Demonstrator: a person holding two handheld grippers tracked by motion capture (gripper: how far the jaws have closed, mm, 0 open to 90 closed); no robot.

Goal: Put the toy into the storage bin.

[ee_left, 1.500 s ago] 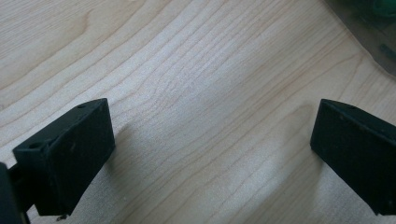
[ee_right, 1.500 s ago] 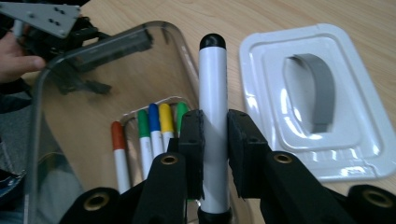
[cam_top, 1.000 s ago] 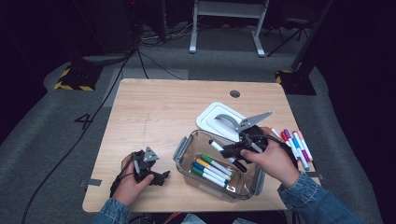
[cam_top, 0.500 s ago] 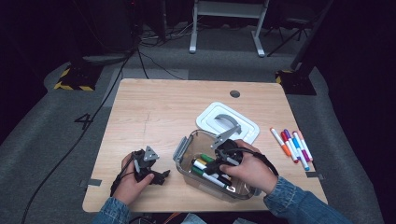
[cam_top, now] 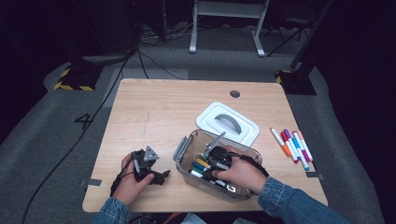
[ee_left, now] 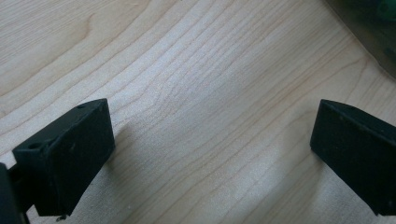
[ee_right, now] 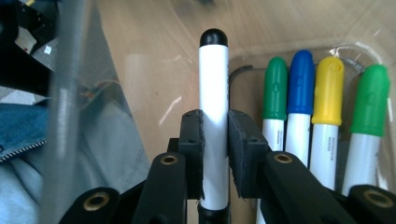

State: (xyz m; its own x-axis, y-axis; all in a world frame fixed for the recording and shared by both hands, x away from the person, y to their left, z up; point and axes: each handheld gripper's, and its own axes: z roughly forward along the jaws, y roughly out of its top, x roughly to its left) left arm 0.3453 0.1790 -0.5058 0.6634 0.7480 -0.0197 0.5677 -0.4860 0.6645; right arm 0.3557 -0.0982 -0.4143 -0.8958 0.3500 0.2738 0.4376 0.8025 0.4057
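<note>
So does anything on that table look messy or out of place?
Nothing looks spilled or broken. Five markers lie loose on the table right of the clear bin, whose lid rests behind it. That fits a job half done: the right claw holds a black-capped marker inside the bin.

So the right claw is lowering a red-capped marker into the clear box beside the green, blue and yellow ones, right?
Not quite: the marker in the right claw has a black cap, not red, as the right gripper view shows. The rest holds: it is in the clear box beside the green, blue and yellow ones.
</note>
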